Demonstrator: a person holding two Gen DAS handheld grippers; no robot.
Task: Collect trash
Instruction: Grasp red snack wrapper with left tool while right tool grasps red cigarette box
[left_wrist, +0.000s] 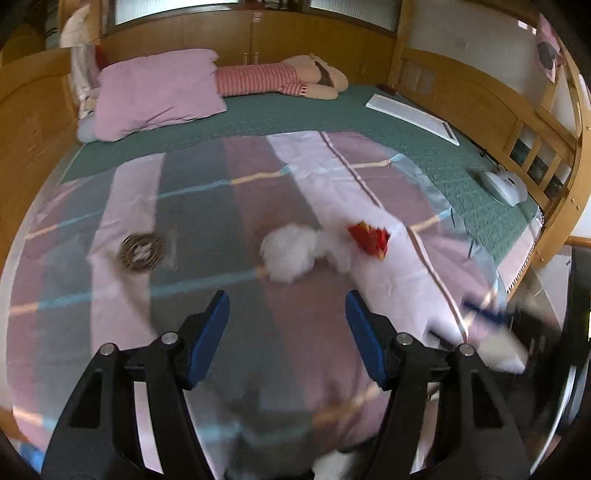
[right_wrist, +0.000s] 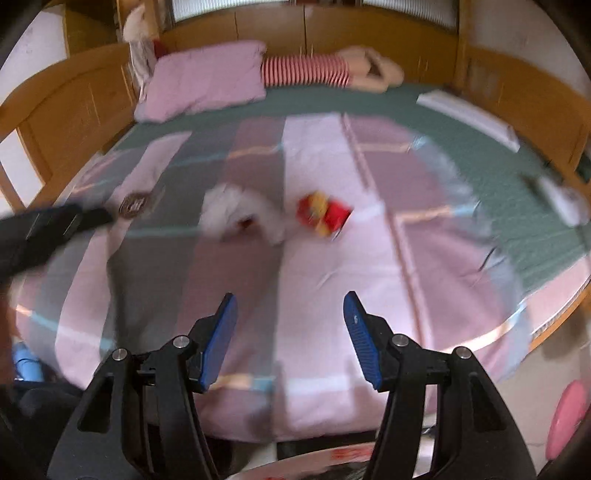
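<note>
Where wood panelling walls it, striped quilt (left_wrist: 207, 206) over green bedspread (left_wrist: 295, 114); pink pillow (left_wrist: 159, 96)

Pink pillow (left_wrist: 159, 92), striped plush doll (left_wrist: 280, 77) on green bedspread (left_wrist: 424, 147).

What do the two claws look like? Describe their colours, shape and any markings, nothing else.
Both are the same build. The left claw has two black plastic arms with triangular cut-outs, silver round pivot pins, and flat blue fingers. The right claw matches it; its blue pads show fine ribbing and a small pale mark. No cables or sleeves are visible.
</note>
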